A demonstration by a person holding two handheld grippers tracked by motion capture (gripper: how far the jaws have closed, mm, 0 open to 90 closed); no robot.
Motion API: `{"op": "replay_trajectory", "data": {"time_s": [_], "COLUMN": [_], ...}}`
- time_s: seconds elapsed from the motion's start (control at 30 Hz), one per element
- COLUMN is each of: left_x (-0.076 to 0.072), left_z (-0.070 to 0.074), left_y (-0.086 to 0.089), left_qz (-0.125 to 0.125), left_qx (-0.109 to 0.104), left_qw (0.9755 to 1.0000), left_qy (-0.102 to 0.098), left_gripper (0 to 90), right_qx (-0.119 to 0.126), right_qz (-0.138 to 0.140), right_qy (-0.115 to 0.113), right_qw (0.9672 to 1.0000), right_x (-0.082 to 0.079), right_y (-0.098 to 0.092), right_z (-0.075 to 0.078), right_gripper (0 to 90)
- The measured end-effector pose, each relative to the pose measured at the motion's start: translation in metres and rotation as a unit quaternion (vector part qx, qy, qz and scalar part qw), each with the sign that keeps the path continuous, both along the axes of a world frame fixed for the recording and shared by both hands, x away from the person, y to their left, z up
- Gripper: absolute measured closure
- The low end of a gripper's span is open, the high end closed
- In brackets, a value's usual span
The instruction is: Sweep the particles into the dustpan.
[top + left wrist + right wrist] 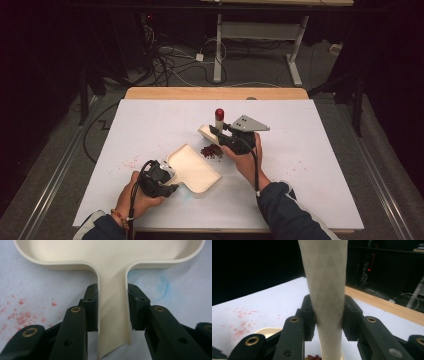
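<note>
Cream dustpan (110, 255) handle clamped in left gripper (112, 307), red bits (212, 151) beside it

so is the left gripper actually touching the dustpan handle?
Touching. The left gripper view shows the left gripper with both pads pressed flat against the sides of the cream dustpan handle, no gap.

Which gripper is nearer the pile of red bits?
Right. The right gripper, holding a cream tool, is just above the pile; the left gripper grips the dustpan handle, farther away.
</note>
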State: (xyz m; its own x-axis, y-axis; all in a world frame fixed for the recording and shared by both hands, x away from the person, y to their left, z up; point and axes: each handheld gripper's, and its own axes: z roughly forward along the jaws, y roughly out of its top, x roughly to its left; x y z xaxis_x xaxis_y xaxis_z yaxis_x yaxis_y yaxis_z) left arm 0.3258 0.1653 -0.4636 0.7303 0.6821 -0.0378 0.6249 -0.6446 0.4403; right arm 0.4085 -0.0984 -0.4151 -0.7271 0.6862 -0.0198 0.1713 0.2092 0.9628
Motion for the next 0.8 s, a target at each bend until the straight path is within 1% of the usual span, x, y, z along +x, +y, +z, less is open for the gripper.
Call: {"op": "replay_trajectory", "data": {"time_s": [0.1, 0.17, 0.2, 0.27, 0.33, 0.4, 0.47, 0.53, 0.6, 0.7, 0.8], "left_x": [0.0, 0.0, 0.0, 0.0, 0.0, 0.001, 0.001, 0.002, 0.002, 0.003, 0.003], "left_z": [0.0, 0.0, 0.0, 0.0, 0.0, 0.0, 0.0, 0.0, 0.0, 0.0, 0.0], "left_y": [-0.003, -0.005, -0.006, -0.009, -0.011, -0.014, -0.017, -0.019, -0.02, -0.021, -0.022], "left_qz": [0.004, 0.003, 0.005, 0.007, 0.009, 0.01, 0.014, 0.014, 0.019, 0.02, 0.02], "left_qx": [-0.001, 0.003, 0.0, 0.002, 0.0, 0.001, -0.002, 0.001, -0.004, -0.002, -0.002], "left_qw": [1.0, 1.0, 1.0, 1.0, 1.0, 0.9999, 0.9999, 0.9999, 0.9998, 0.9998, 0.9998], "left_qy": [0.0, -0.002, 0.001, 0.0, 0.0, 0.001, 0.001, 0.001, 0.003, 0.001, 0.002], "left_gripper": [63.6, 63.6, 63.6, 63.7, 63.6, 63.6, 63.6, 63.6, 63.6, 63.6, 63.6], "right_qx": [0.001, 0.012, 0.016, 0.026, 0.021, 0.016, 0.02, 0.019, 0.02, 0.027, 0.027], "right_qz": [-0.006, -0.01, -0.007, -0.01, -0.014, -0.017, -0.014, -0.013, -0.015, -0.014, -0.014], "right_qy": [-0.002, -0.002, -0.002, 0.001, 0.003, -0.002, -0.001, -0.004, -0.003, 0.001, 0.001], "right_qw": [1.0, 0.9999, 0.9998, 0.9996, 0.9997, 0.9997, 0.9997, 0.9997, 0.9997, 0.9995, 0.9995], "right_x": [-0.009, -0.014, -0.016, -0.02, -0.025, -0.029, -0.032, -0.035, -0.037, -0.039, -0.042], "right_y": [0.007, 0.011, 0.012, 0.017, 0.022, 0.026, 0.028, 0.029, 0.03, 0.03, 0.029], "right_z": [-0.003, -0.004, -0.004, -0.004, -0.005, -0.005, -0.005, -0.003, -0.002, -0.001, 0.001], "right_gripper": [68.2, 68.4, 68.5, 68.6, 68.4, 68.3, 68.5, 68.8, 68.9, 69.0, 69.2]}}
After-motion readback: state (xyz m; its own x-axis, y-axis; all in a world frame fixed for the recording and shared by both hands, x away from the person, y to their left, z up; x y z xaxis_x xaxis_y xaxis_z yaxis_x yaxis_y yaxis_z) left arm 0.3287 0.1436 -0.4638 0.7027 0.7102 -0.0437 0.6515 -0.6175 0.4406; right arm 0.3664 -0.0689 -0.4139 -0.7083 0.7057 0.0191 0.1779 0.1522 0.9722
